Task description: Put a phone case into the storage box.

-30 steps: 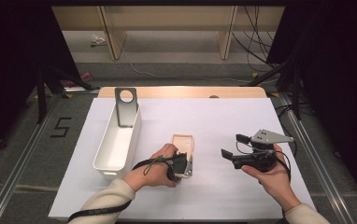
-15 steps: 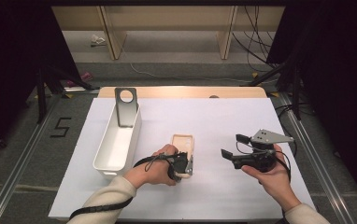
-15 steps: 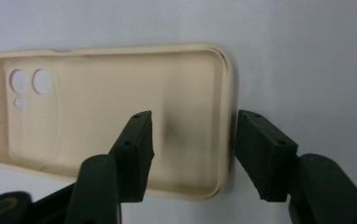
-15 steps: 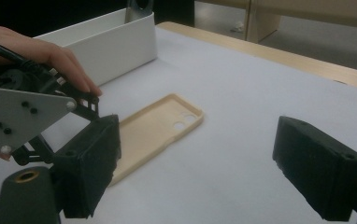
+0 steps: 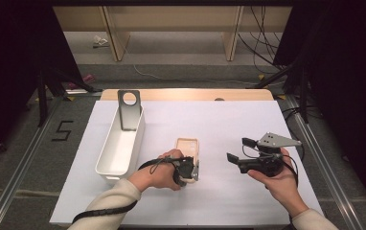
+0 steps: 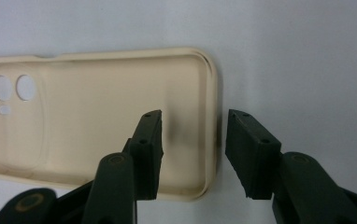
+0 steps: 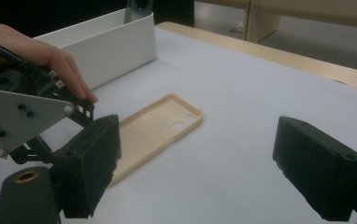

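Cream phone case (image 6: 97,126) — white bin (image 5: 119,148)

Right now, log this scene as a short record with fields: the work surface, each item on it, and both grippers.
surface: white table
phone case: beige, lying open side up, beside the bin
bin: white, long, left of the case
left gripper: jaws astride the case's end wall, just been closing, pads not yet pressing
right gripper: jaws wide apart, nothing between them, held off to the right

A lab-style recording bay: dark curtains (image 5: 8,72) at nine and three o'clock, floor rails (image 5: 25,158), loose cables (image 5: 262,52) at one o'clock, and a white-covered table (image 5: 229,120).
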Motion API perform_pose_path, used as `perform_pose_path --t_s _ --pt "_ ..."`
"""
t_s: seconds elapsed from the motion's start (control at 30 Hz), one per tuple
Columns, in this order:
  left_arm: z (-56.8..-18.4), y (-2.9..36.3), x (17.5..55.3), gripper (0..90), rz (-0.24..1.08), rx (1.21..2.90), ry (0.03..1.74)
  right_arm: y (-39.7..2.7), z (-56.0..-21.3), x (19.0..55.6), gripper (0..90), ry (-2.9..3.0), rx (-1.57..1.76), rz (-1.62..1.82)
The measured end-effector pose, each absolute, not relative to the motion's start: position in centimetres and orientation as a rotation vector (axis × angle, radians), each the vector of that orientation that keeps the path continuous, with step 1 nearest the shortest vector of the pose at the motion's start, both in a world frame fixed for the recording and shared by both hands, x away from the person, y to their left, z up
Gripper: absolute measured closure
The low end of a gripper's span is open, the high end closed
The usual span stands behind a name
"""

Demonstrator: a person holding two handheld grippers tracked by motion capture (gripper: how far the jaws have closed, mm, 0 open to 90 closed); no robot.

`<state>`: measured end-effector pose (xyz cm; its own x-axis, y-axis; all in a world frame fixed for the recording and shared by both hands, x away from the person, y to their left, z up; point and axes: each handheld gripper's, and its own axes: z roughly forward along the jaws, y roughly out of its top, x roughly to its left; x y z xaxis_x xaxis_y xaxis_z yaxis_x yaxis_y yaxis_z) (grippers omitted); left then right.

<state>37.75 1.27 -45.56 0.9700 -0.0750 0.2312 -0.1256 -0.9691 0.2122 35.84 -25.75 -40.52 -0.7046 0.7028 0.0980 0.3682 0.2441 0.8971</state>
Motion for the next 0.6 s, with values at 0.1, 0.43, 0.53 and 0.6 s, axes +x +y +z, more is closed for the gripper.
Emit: perform_pose_path --t_s 0.1,0.43,0.53,0.6 --pt "-45.50 1.23 37.80 59.1 0.308 2.904 -0.143 -25.74 -40.50 35.82 16.1 2.197 0.989 1.446" --pt "-45.76 1.00 37.85 64.5 0.277 2.927 -0.163 -25.75 -40.50 35.82 16.1 2.196 0.989 1.449" --pt "-45.71 0.96 37.86 66.6 0.264 2.935 -0.174 -25.76 -40.51 35.83 16.1 2.196 0.991 1.448" --pt "-45.76 0.95 37.85 68.3 0.260 2.932 -0.186 -25.75 -40.51 35.82 16.1 2.196 0.991 1.448"
